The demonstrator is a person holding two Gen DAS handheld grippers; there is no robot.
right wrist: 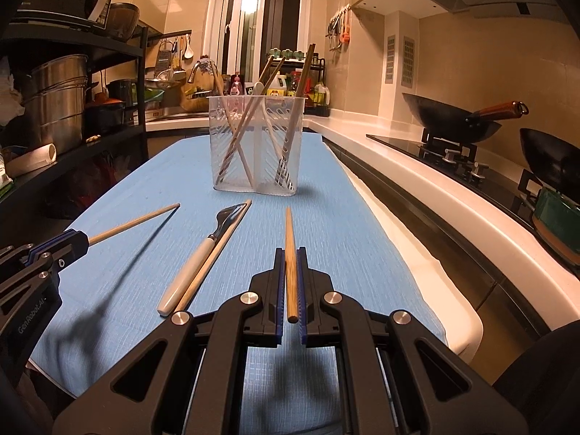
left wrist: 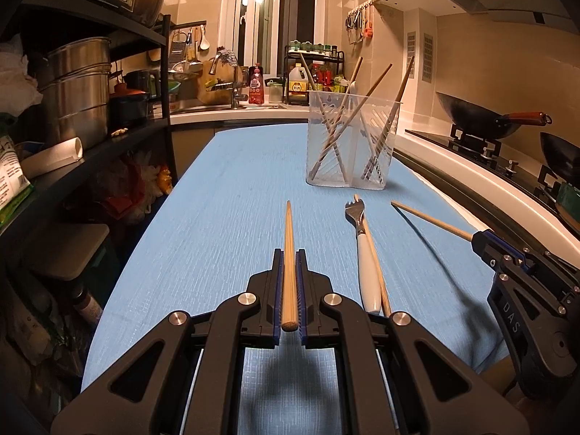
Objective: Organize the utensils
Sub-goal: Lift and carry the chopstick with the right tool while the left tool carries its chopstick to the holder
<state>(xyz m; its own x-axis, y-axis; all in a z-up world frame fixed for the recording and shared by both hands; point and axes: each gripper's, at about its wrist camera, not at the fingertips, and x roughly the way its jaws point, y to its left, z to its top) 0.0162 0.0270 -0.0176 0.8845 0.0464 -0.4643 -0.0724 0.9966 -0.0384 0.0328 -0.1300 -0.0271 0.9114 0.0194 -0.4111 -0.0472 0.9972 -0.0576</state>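
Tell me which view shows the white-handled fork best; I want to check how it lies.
The right wrist view: the fork shows whole on the blue mat, from tines to handle end, with a loose chopstick alongside. In the left wrist view the fork is seen more end-on, and the left gripper hides its handle end.

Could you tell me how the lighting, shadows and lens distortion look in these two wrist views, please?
Left wrist view: warm dim light, the blue table bows from fisheye, shelves at left fall dark, window lamps flare. Right wrist view: same amber cast, the left tool and its chopstick throw a long shadow on the cloth, glare in the window, the counter edge curves.
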